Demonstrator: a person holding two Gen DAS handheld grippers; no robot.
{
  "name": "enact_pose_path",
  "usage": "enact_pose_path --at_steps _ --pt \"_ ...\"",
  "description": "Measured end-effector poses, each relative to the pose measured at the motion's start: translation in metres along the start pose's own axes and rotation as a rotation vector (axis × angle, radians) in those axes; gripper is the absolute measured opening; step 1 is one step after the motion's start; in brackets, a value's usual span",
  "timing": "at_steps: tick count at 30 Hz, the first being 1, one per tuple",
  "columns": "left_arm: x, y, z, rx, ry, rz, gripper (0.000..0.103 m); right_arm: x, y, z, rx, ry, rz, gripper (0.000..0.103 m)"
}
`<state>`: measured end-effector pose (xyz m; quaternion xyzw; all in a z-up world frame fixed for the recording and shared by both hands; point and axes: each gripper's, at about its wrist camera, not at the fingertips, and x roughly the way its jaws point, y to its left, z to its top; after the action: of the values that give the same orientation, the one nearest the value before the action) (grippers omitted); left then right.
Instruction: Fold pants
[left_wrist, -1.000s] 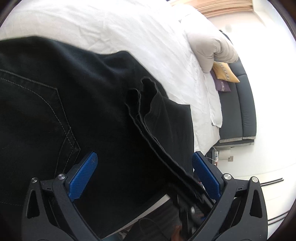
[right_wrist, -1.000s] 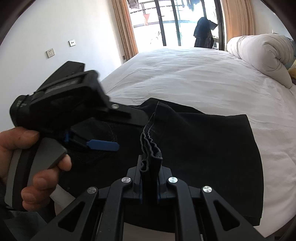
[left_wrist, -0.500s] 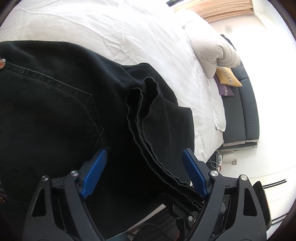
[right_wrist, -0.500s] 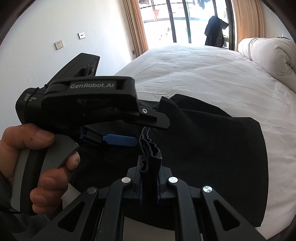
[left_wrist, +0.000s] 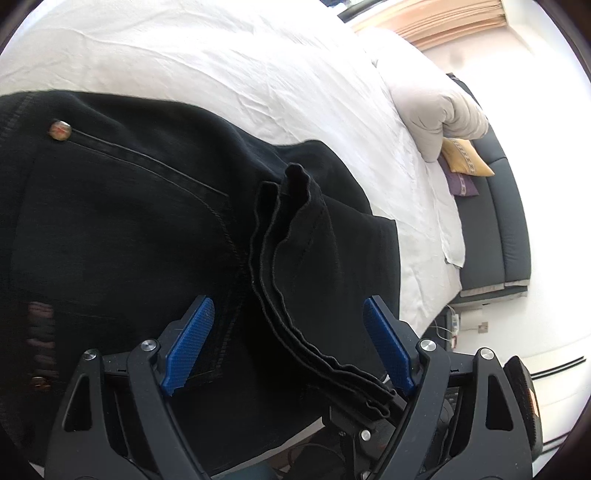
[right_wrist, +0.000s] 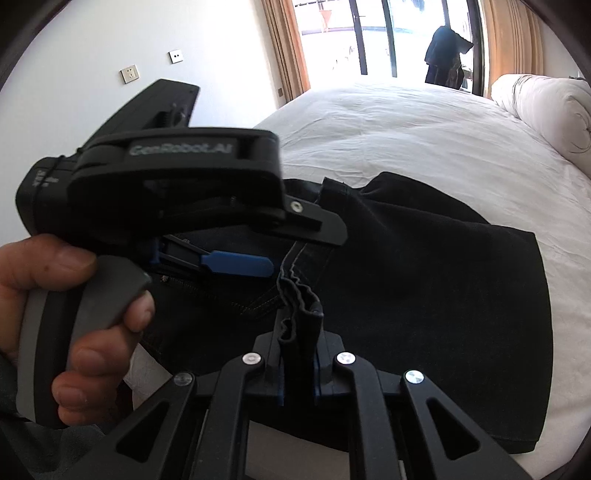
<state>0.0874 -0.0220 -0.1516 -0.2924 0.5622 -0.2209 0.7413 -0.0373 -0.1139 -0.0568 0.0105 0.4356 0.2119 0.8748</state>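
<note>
One pair of black pants (right_wrist: 424, 295), two grippers: right gripper (right_wrist: 298, 363), left gripper (left_wrist: 288, 347)

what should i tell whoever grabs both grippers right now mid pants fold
Right gripper: shut on the bunched hem edges of the black pants, lifted off the bed.
Left gripper: open, jaws have just closed partway; the hem bunch runs between them but the pads are not pressing it.
Done: pants folded over on the bed.
Left: likely grip the hem with the left too, lay it down, smooth.
</note>
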Motion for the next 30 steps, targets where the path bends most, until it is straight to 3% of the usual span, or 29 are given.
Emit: enact_pose_path --at_steps 3,4,7,12,17,19,21,23,25,26,27,30 --pt "-0.004 -0.006 0.001 0.016 -0.024 0.029 0.082 0.012 -0.001 -0.001 0.003 0.027 0.013 0.020" --pt "-0.005 -0.008 0.002 0.029 -0.032 0.039 0.082 0.021 -0.002 -0.004 0.011 0.061 0.018 0.030" --pt "-0.007 -0.022 0.002 0.089 -0.047 0.059 0.082 0.032 -0.006 -0.014 0.047 0.122 0.068 0.044" --pt "0.000 -0.054 0.006 0.193 -0.057 0.041 0.082 -0.018 -0.039 -0.004 0.138 0.020 0.193 0.056" --pt "0.029 -0.087 0.010 0.291 -0.051 0.039 0.082 -0.058 -0.141 0.006 0.357 -0.116 0.083 0.057" --pt "0.038 -0.096 0.000 0.354 -0.042 0.041 0.082 -0.058 -0.185 0.017 0.474 -0.171 0.119 0.057" --pt "0.051 -0.097 -0.010 0.402 -0.028 0.090 0.082 -0.046 -0.218 0.025 0.569 -0.193 0.185 0.057" --pt "0.066 -0.084 -0.014 0.389 -0.002 0.146 0.082 -0.019 -0.239 0.035 0.616 -0.179 0.260 0.057" --pt "0.072 -0.073 -0.016 0.379 0.008 0.122 0.082 0.013 -0.258 0.038 0.648 -0.115 0.256 0.056" --pt "0.071 -0.069 -0.015 0.388 0.006 0.112 0.082 0.036 -0.268 0.035 0.680 -0.050 0.224 0.054" --pt "0.072 -0.068 -0.015 0.402 0.010 0.110 0.082 0.049 -0.273 0.034 0.701 -0.032 0.214 0.044" --pt "0.068 -0.069 -0.014 0.399 0.011 0.096 0.082 0.050 -0.285 0.033 0.739 -0.078 0.214 0.041"
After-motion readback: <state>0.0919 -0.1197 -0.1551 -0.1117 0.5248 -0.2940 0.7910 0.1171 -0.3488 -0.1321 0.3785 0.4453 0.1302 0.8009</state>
